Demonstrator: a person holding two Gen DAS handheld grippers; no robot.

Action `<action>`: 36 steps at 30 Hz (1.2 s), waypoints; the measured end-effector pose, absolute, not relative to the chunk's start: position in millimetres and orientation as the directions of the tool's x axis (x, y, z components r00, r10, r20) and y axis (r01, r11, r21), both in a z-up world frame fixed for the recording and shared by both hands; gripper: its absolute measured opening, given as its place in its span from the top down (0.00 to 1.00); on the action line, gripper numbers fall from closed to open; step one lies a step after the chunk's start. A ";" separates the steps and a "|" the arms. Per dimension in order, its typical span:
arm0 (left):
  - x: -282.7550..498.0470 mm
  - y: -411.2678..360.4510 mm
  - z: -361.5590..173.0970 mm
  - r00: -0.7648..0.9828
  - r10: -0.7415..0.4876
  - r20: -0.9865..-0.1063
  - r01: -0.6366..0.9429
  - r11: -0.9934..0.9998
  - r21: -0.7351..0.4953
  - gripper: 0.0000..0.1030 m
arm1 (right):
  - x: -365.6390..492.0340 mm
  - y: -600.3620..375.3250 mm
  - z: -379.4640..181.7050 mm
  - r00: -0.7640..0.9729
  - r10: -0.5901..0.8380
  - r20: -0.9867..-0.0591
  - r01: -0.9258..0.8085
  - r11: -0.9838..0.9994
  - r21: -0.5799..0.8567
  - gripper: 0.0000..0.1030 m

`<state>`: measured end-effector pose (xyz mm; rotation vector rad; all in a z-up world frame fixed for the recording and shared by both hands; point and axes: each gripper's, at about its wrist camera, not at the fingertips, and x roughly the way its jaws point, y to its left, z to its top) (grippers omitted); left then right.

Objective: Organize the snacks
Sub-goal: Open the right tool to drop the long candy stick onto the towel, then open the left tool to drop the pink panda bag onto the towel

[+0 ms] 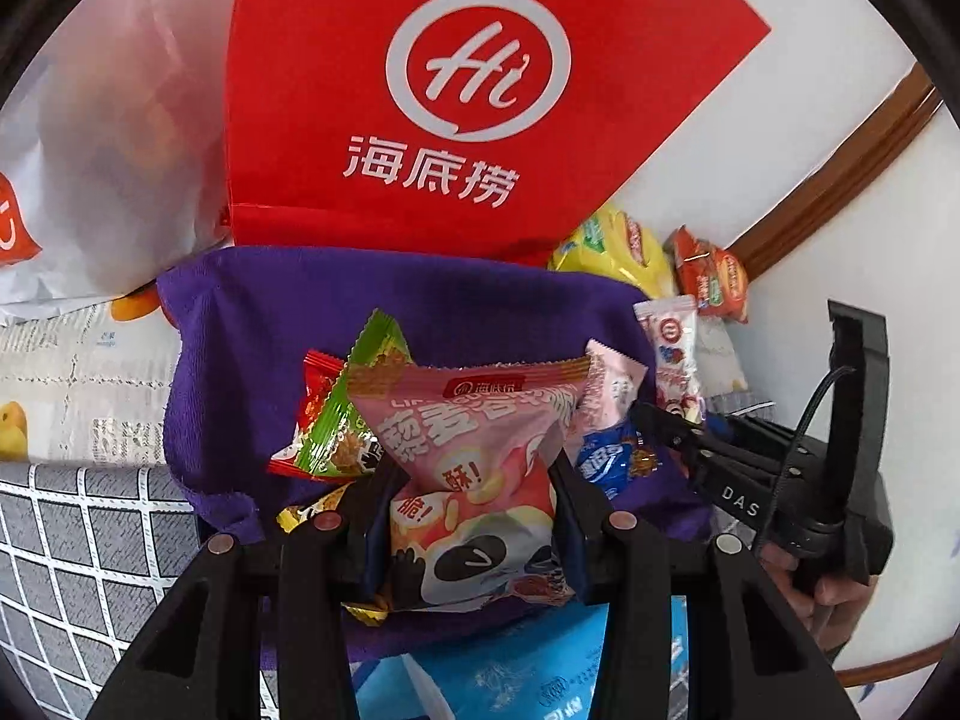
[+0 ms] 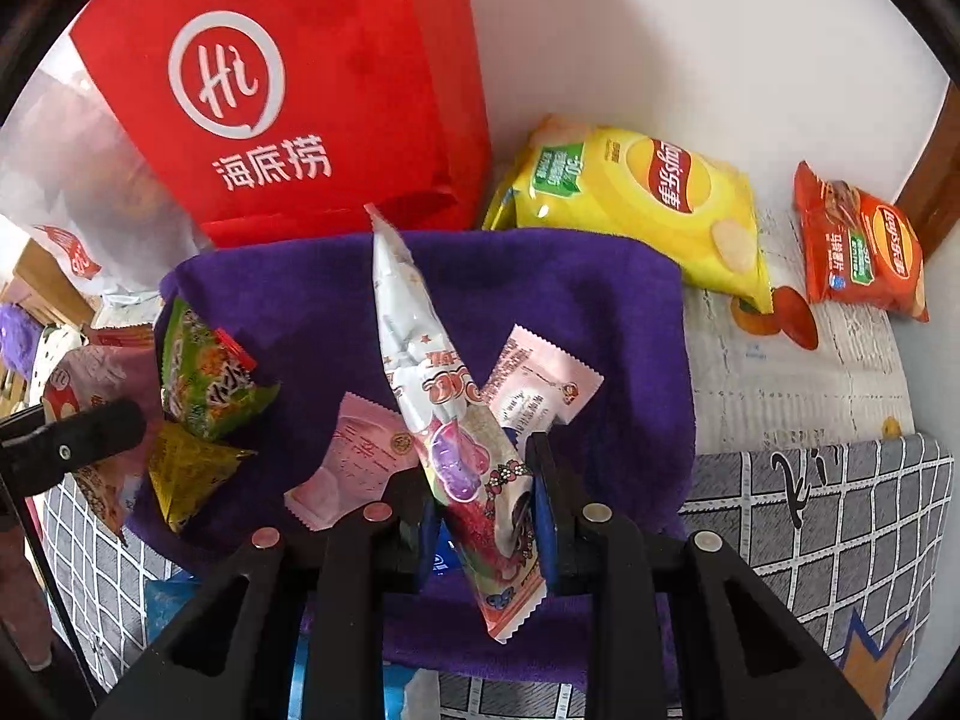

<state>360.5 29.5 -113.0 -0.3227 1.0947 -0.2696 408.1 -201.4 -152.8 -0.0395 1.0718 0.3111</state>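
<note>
Purple cloth: taken as the landmark – spread flat in front of the red paper bag, with most of the small snacks piled on it.
Left tongs: narrowed onto the pink panda packet, which is pinched at its lower half and held up over the near-middle of the cloth.
Right tongs: closed on the long white-and-pink stick pack, gripped near its lower end, just above the cloth's near edge.
Long axis: the stick pack is pointed up and away from the jaws, tilted toward the cloth's far edge – so it would land lengthwise across the cloth if lowered as is.
Loose stuff on the cloth: a green packet and a yellow one at the left side, two pale pink sachets beside the right tongs.
Off the cloth: a yellow chip bag and an orange chip bag, past the far right corner.
Nearer hand: the chip bags look closer to the right tongs, the green and yellow packets to the left.
Guess: both packets are probably about to be set down among the pile.
</note>
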 end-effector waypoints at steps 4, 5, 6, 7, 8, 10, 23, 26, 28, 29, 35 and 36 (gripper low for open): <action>361.1 26.8 -115.3 0.420 -0.377 -0.826 0.057 0.919 -0.390 0.59 | 412.5 -200.8 -159.4 0.424 0.224 -0.877 -0.267 0.957 0.116 0.73; 360.7 26.2 -116.0 0.419 -0.374 -0.827 0.058 0.920 -0.387 0.59 | 412.1 -200.1 -159.7 0.424 0.222 -0.878 -0.269 0.957 0.112 0.73; 360.6 26.0 -116.4 0.418 -0.372 -0.829 0.057 0.921 -0.385 0.59 | 411.6 -199.7 -159.2 0.427 0.220 -0.877 -0.270 0.957 0.109 0.73; 360.6 25.8 -116.6 0.417 -0.372 -0.829 0.055 0.921 -0.386 0.59 | 411.5 -199.5 -158.6 0.430 0.218 -0.876 -0.269 0.957 0.106 0.72; 360.7 25.9 -116.8 0.416 -0.371 -0.830 0.052 0.921 -0.385 0.59 | 411.1 -199.8 -157.3 0.433 0.216 -0.875 -0.267 0.958 0.104 0.72; 361.2 25.5 -117.1 0.415 -0.369 -0.832 0.050 0.922 -0.384 0.59 | 409.2 -201.1 -153.1 0.440 0.227 -0.869 -0.273 0.956 0.112 0.66; 364.5 18.4 -119.4 0.404 -0.376 -0.834 0.066 0.921 -0.383 0.59 | 396.2 -205.1 -123.1 0.511 0.258 -0.820 -0.294 0.949 0.115 0.58; 365.6 16.8 -119.6 0.404 -0.375 -0.834 0.064 0.921 -0.383 0.57 | 394.6 -205.7 -119.5 0.520 0.261 -0.813 -0.295 0.948 0.116 0.58; 365.2 15.9 -118.2 0.408 -0.372 -0.834 0.064 0.923 -0.380 0.51 | 392.2 -206.9 -116.4 0.528 0.264 -0.807 -0.292 0.949 0.119 0.58; 364.4 16.6 -116.9 0.411 -0.371 -0.833 0.067 0.923 -0.378 0.49 | 390.9 -207.7 -114.0 0.535 0.267 -0.801 -0.290 0.949 0.123 0.58; 358.0 14.3 -103.3 0.451 -0.369 -0.813 0.090 0.925 -0.369 0.42 | 383.1 -207.4 -102.3 0.586 0.246 -0.773 -0.283 0.955 0.089 0.55; 356.4 13.8 -100.4 0.459 -0.369 -0.808 0.095 0.925 -0.369 0.41 | 382.4 -206.1 -101.7 0.588 0.237 -0.774 -0.284 0.956 0.076 0.55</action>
